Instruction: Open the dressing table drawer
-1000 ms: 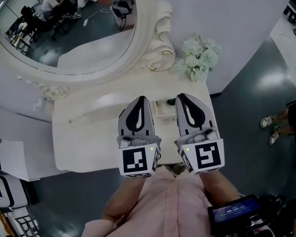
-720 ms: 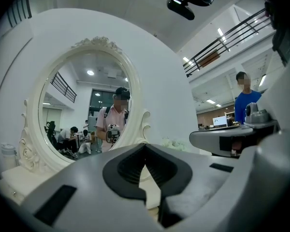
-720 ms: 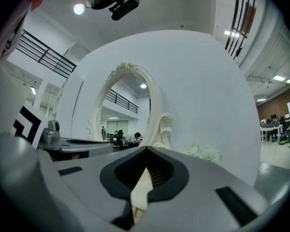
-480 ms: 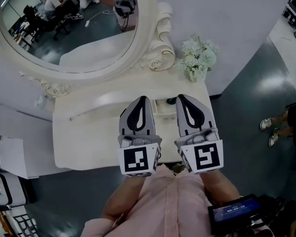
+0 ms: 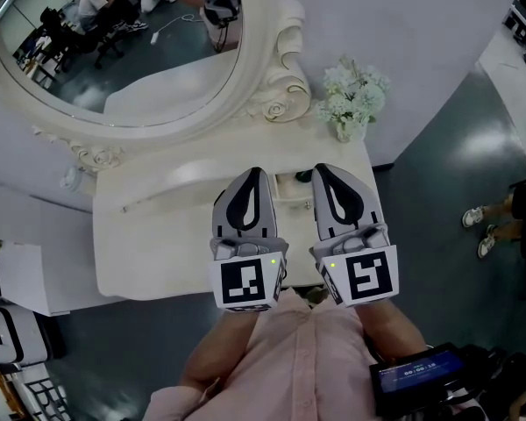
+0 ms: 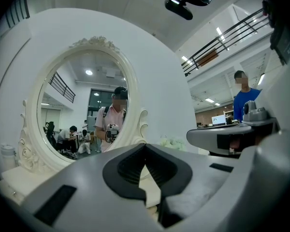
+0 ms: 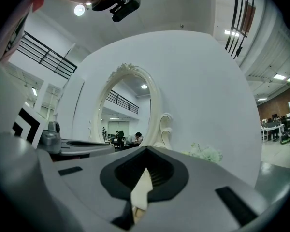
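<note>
Jaws closed and empty on left gripper [image 5: 251,175] and right gripper [image 5: 324,172], both held level over table [image 5: 158,244], probably idle. Drawer is out of view, presumably under the table edge; open or shut cannot be told.

I'm seeing a curved white wall [image 5: 421,24], a dark glossy floor [image 5: 438,191] with light glare, a mezzanine railing [image 6: 232,33] overhead, a round ceiling lamp [image 7: 79,9] lit, and a strip light [image 7: 280,76] on.
</note>
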